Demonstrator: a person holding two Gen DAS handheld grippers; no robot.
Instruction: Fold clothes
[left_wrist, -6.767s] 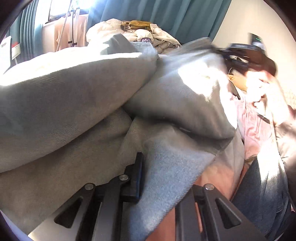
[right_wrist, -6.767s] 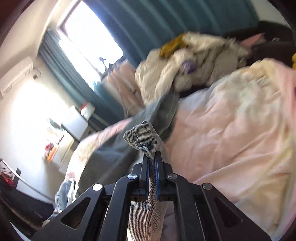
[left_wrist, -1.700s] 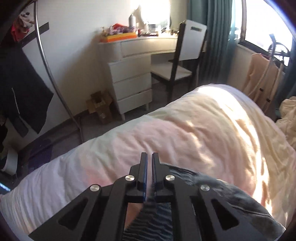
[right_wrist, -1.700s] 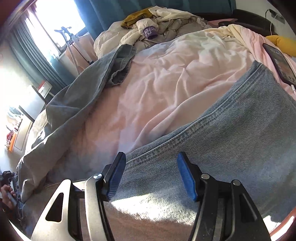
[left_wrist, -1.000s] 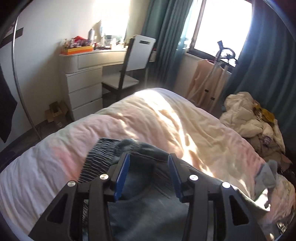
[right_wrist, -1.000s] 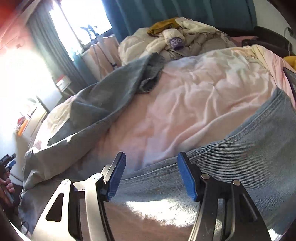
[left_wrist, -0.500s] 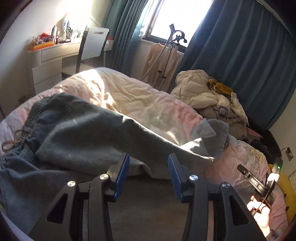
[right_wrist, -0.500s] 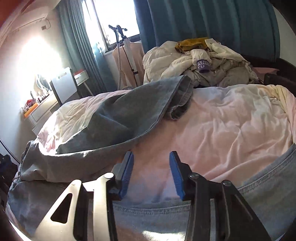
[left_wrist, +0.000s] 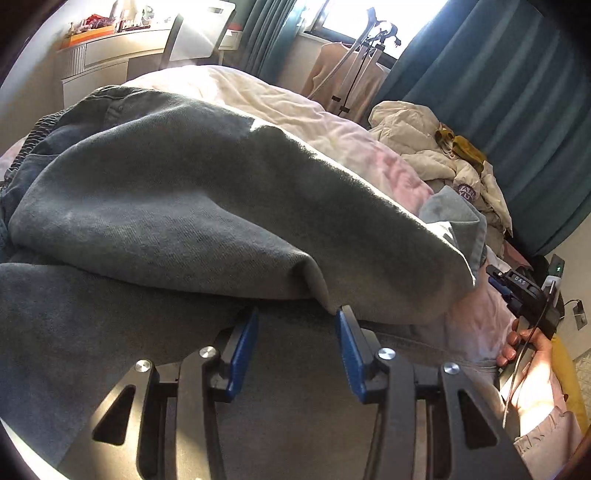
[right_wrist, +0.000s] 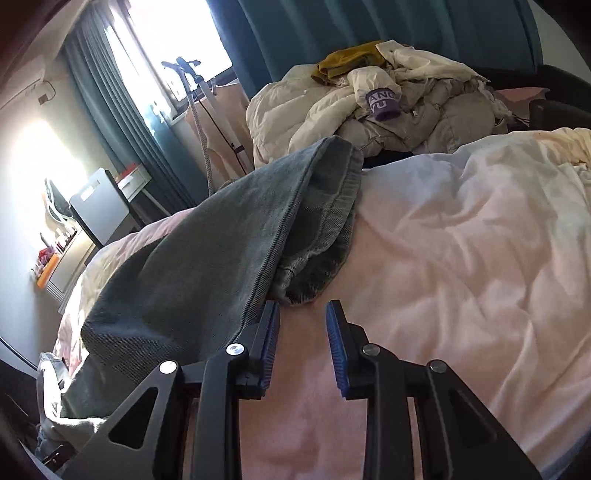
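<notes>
Pink duvet (right_wrist: 461, 258) carries grey jeans (left_wrist: 184, 192); my left gripper (left_wrist: 297, 350) and right gripper (right_wrist: 301, 339) fingers released, empty.

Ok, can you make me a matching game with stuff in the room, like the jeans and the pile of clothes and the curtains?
Things:
1. jeans
2. curtain
3. pile of clothes
4. left gripper

Descriptions:
A. teal
B. open, over grey denim
C. spread across the pink duvet
D. heaped beyond the bed's far end, with a mustard-yellow piece on top

Pairs: 1-C, 2-A, 3-D, 4-B
</notes>
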